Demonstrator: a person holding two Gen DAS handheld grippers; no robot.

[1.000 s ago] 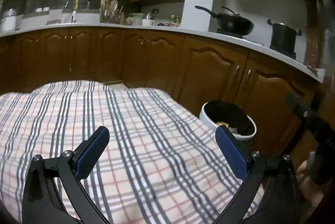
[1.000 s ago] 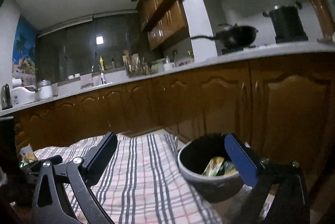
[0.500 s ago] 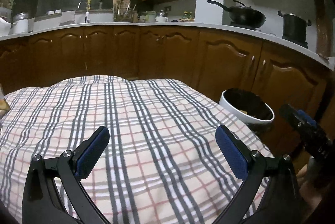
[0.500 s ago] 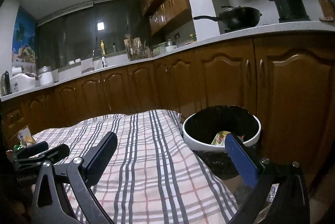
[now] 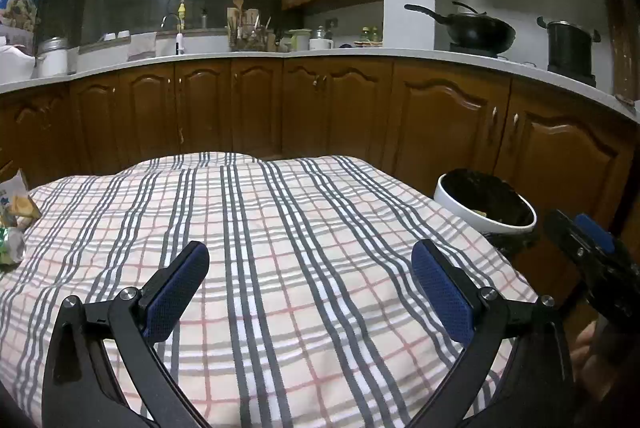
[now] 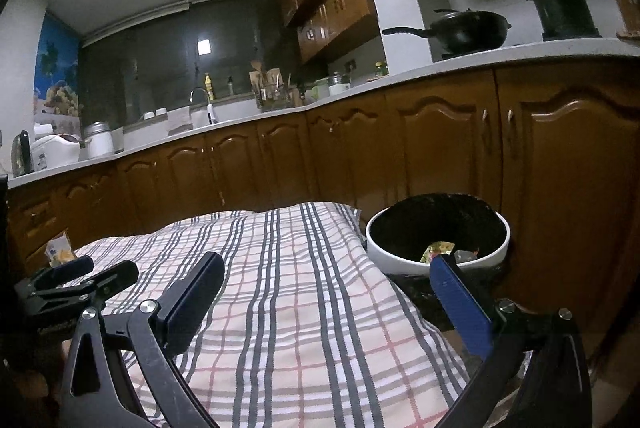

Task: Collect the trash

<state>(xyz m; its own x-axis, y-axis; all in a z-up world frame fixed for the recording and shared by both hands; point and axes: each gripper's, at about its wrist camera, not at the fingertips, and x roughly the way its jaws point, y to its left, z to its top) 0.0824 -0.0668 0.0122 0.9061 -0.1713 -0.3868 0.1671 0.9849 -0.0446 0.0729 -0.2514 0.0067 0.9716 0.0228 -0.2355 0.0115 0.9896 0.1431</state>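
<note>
Left gripper: your black two-finger left gripper with blue pads hangs over the cloth with its jaws spread wide and nothing between them. In the right wrist view its tips show at the left edge, above the cloth's near-left part.

Right gripper: your black right gripper with blue pads is also spread wide and holds nothing. Its right finger overlaps the near rim of the bin in that view. In the left wrist view part of it shows at the right edge, just right of the bin.

Surface: a plaid cloth, cream with grey and pink stripes, covers the raised surface in front of you, and its middle lies bare.

Trash on the cloth: crumpled wrappers, yellow, white and green, lie at the cloth's far-left edge, well apart from both grippers. In the right wrist view a small yellow and white packet stands at that same edge.

Bin: a round white waste bin with a black liner stands just beside the cloth's right side, against the brown wooden cabinet doors.

Bin contents: a yellow-green wrapper and other scraps lie inside, near the front wall.

Counter: a black wok and a dark pot stand on the pale worktop to your right.
</note>
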